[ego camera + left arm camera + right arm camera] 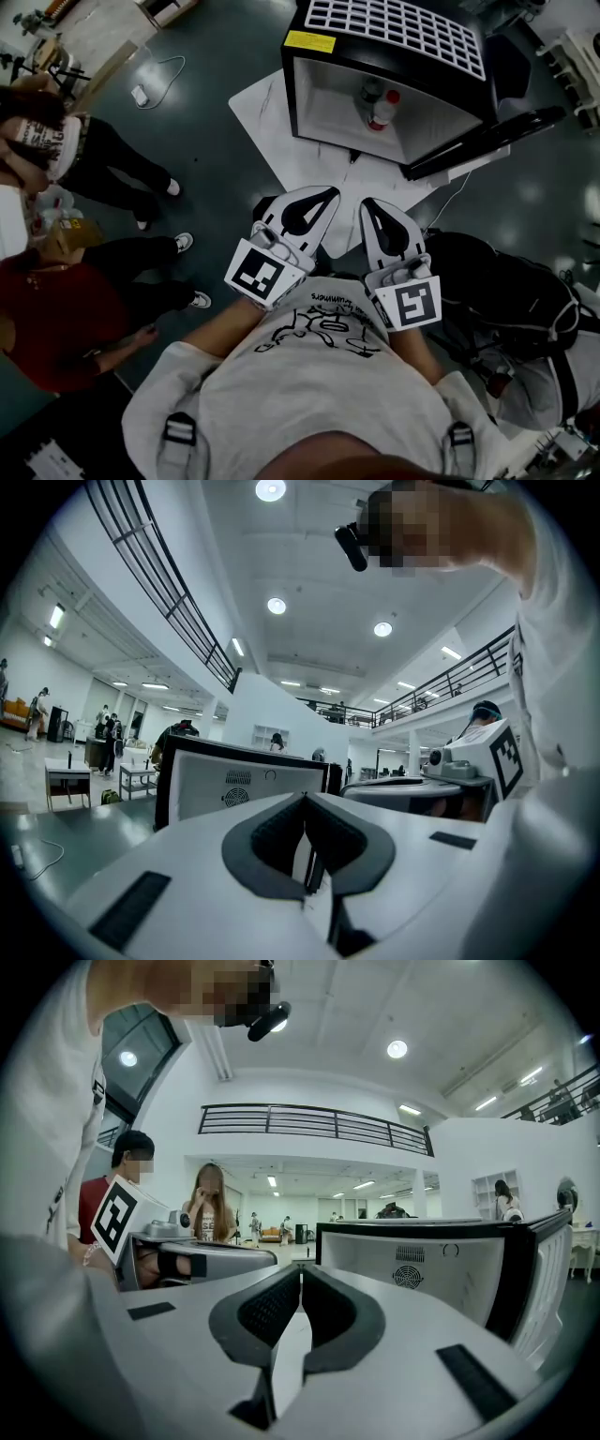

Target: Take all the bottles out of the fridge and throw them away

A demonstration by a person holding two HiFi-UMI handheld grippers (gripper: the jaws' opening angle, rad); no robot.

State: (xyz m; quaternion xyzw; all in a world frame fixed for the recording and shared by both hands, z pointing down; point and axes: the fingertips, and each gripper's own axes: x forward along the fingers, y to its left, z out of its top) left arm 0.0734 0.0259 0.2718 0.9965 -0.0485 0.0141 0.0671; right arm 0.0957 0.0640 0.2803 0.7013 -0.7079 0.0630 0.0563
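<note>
A small black fridge [389,56] stands open on the floor ahead, its door [478,141] swung out to the right. Inside it a red-capped bottle [382,110] stands upright, with a second bottle [367,93] just behind it. My left gripper [328,192] and right gripper [368,203] are held side by side in front of my chest, well short of the fridge. Both are shut with nothing between the jaws. The fridge's white inner wall [244,785] shows beyond the shut left gripper [303,797]. It also shows as the fridge [441,1265] beyond the shut right gripper [300,1269].
A white sheet [272,122] lies under the fridge. A black bag [506,291] sits on the floor at my right. Two people [84,300] are close by on the left. A white cable [155,75] lies on the dark floor at the far left.
</note>
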